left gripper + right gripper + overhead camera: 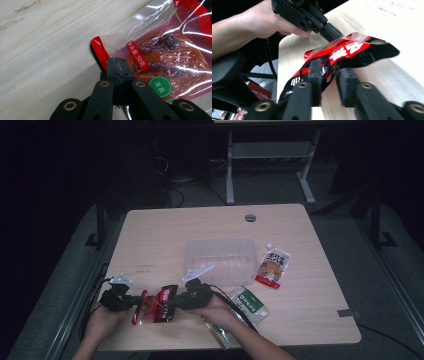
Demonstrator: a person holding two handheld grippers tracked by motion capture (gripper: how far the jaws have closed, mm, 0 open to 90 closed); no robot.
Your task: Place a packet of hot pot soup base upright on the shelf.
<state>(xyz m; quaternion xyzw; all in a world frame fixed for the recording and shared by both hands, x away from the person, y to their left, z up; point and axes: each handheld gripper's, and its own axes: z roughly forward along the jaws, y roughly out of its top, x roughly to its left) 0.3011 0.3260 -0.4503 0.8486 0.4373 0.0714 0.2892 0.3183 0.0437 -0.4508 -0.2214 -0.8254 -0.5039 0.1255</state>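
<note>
A: What is nearest to the person?

B: The two hands, at the near edge of the table (pixel 150 235). The left gripper (pixel 131 302) and the right gripper (pixel 170 307) point toward each other, and the red snack packet (pixel 156 304) hangs between them, just above the wood.

A: How does the left gripper hold it?

B: In the left gripper view its jaws are pressed together on the clear corner of the red snack packet (pixel 170 57), beside the red edge strip. The packet spreads away from the jaws to the right, and orange food shows through the clear film.

A: And the right gripper?

B: In the right gripper view the red snack packet (pixel 342 56) lies across the jaws. One jaw is over the printed face and the other is beside the lower edge, with a gap between them. If they really pinch the packet, I cannot tell. Behind it the left gripper (pixel 332 32) bites the far corner.

A: What lies farther?

B: A green packet (pixel 248 302) is just right of the right forearm. Beyond it stands a clear plastic tray (pixel 222 251), and an orange pouch (pixel 273 266) lies beside the tray at the right.
</note>
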